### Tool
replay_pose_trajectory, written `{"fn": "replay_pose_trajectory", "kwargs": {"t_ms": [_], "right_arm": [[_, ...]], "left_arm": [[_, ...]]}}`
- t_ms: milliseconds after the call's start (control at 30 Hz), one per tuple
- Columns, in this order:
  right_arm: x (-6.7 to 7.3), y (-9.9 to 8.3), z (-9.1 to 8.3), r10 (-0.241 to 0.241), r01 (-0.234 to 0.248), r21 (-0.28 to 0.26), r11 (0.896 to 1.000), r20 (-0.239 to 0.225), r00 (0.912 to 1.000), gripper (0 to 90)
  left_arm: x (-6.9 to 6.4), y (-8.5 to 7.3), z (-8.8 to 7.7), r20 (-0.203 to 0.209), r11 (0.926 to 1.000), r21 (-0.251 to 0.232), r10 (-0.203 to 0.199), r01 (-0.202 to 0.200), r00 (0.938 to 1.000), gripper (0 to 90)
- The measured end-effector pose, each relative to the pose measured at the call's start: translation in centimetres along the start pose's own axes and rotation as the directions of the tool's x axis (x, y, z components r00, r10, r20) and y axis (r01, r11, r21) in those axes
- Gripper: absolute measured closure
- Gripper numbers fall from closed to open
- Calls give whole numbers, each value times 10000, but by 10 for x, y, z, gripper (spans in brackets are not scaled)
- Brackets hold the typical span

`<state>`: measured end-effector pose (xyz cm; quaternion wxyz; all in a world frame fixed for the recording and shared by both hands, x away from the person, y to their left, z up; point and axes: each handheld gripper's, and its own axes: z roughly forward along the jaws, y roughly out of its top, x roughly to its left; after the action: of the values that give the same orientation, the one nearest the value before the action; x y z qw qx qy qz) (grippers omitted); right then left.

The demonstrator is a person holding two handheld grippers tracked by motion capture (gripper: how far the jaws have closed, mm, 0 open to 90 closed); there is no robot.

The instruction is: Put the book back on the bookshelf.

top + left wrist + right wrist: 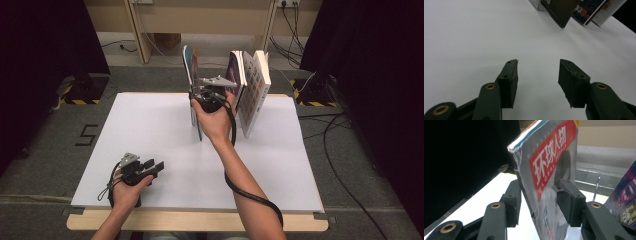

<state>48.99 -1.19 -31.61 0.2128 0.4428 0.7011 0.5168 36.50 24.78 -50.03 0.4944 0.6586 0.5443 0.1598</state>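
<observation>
A thin magazine (pixel 192 75) with a red banner on its cover (pixel 554 157) stands upright near the back of the white board (pixel 150 125). My right gripper (pixel 200 92) reaches it from the front. In the right gripper view my right gripper (pixel 537 185) straddles the magazine's lower edge with one jaw on each side, and I see a gap beside the left jaw, so the pads are not pressing. My left gripper (pixel 154 165) rests low over the front left of the board. Its jaws (pixel 538 62) are open with nothing between them.
Two thicker books (pixel 252 90) lean together upright just right of the magazine, the nearer one with a purple cover (pixel 624 200). They also appear far off in the left gripper view (pixel 586 10). A wooden table edge (pixel 200 220) runs along the front. Cables lie on the floor at right.
</observation>
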Motion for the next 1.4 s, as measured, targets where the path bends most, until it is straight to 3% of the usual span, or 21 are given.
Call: {"fn": "replay_pose_trajectory", "kwargs": {"t_ms": [467, 1400], "right_arm": [[0, -12, -9, -161, 161, 42, 9999, -175, 9997, 552], [-21, -41, -30, -358, 347, 439, 9984, 247, 9991, 552]], "left_arm": [[0, 0, 0, -2, 10000, -21, 16, -16, 10000, 493], [-2, 0, 1, -37, 10000, -26, 66, -66, 10000, 489]]}}
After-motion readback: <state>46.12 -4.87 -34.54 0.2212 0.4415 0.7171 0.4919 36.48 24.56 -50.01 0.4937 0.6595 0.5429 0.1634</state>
